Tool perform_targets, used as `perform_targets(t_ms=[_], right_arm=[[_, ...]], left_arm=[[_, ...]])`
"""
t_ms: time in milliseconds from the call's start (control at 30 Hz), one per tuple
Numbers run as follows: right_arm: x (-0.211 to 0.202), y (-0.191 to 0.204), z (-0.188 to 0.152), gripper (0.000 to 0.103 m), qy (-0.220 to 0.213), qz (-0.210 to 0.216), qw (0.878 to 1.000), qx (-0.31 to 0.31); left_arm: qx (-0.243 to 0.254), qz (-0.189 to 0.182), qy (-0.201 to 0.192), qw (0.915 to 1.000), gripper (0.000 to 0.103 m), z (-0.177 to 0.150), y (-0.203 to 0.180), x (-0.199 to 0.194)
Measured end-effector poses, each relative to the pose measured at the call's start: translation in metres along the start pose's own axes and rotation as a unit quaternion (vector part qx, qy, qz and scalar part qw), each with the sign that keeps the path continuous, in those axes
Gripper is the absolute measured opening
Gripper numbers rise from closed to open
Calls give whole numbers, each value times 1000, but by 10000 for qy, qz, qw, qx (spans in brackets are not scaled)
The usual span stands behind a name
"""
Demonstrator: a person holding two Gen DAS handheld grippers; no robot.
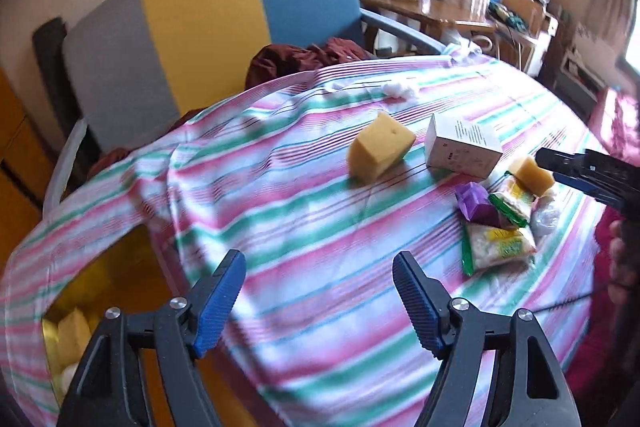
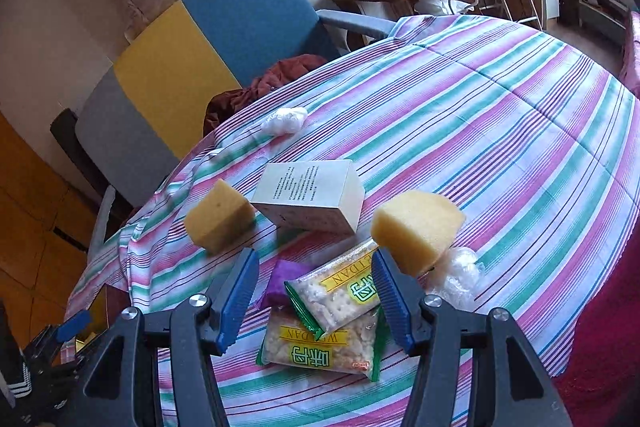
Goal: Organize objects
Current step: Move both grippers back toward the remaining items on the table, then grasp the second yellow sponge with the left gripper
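Both grippers' fingers (image 2: 256,291) gape empty; upper cracker packet (image 2: 340,293) looks light, crinkly, slippery: pinch its sealed edge

Both wrist views close above shared striped cloth (image 1: 320,227).

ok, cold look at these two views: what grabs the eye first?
The pink-and-green striped cloth fills both views. On it sits a small cluster: two cracker packets stacked over a purple object, a white carton behind them and a yellow sponge block to its left. Both the left gripper and the right gripper are open, holding nothing.
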State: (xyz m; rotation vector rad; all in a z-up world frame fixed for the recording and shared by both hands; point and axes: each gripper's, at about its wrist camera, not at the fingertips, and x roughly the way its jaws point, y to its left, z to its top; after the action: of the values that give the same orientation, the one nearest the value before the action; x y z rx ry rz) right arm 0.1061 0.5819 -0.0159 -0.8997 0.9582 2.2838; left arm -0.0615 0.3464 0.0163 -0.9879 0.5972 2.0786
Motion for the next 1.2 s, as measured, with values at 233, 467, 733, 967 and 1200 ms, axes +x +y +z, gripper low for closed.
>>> perform_targets(t_ms=[233,467,733,967,1200], right_arm=[[7,-7,0,60,243,219,9992,213],[14,-5,-3,61,479,425,9977,200],[19,-5,-4,61,581,477,9969,233],[19,-4,-4,61,563,321,9977,187],[16,15,15,61,570,389,9975,-173]], left_arm=[[902,-26,49,9959,85,45,-33,58],[1603,-180,52,9869,91,71,-58,106],[1933,-308,42,9806,91,86,-70,143],[1396,-696,215,9875,50,87,-59,153],[457,-829,27,9955,49,78,-15,90]])
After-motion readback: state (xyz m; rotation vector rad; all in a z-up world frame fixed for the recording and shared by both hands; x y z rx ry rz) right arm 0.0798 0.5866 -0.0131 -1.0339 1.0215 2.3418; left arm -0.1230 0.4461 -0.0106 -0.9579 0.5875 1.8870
